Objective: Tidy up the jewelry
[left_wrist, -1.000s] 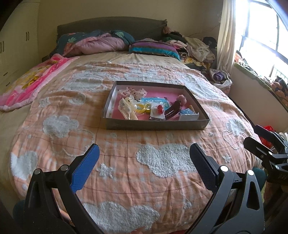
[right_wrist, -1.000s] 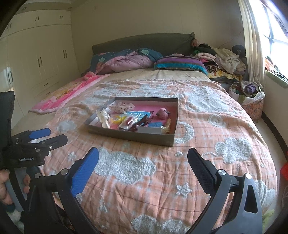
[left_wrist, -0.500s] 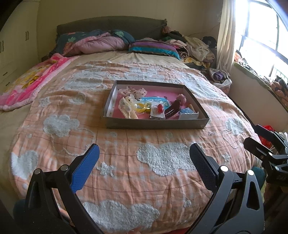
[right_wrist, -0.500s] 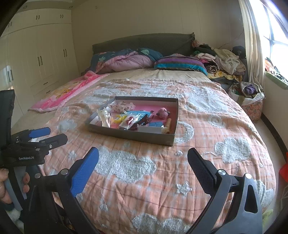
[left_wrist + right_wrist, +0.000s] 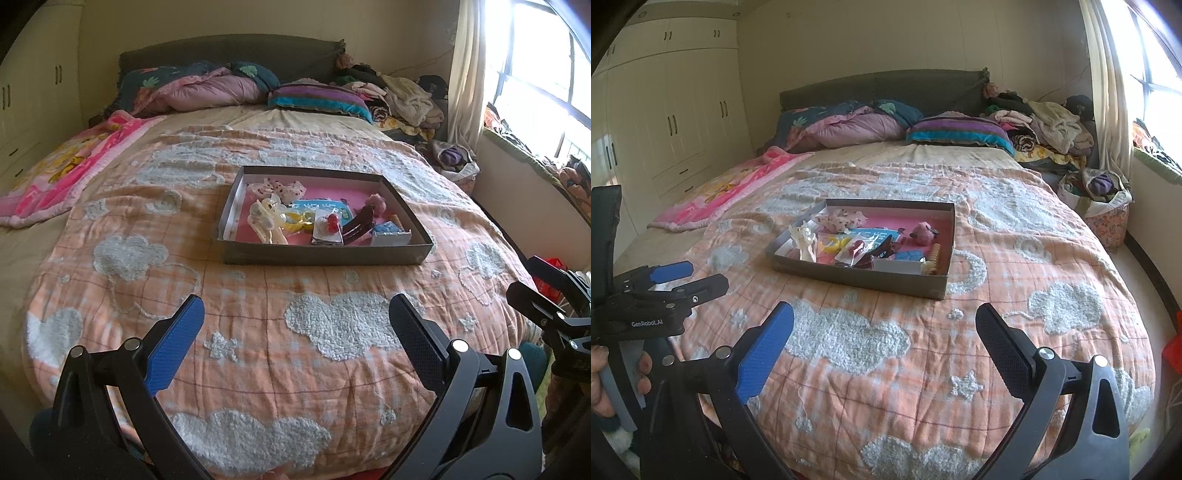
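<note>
Jewelry (image 5: 317, 221) lies heaped in a shallow grey tray (image 5: 321, 254) well ahead of both grippers, on the peach cloud-patterned blanket (image 5: 332, 325). The left gripper (image 5: 295, 332) and right gripper (image 5: 884, 332) hover with fingers spread wide, holding nothing. Bare blanket fills the room between the fingertips and the tray's near wall. Beyond the tray lie pillows (image 5: 317, 98) and piled clothes (image 5: 1049, 122) against the headboard; a curtain (image 5: 465, 70) hangs far right.

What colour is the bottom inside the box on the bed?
Pink. The box has a pink floor under the trinkets, clearest in the left wrist view.
</note>
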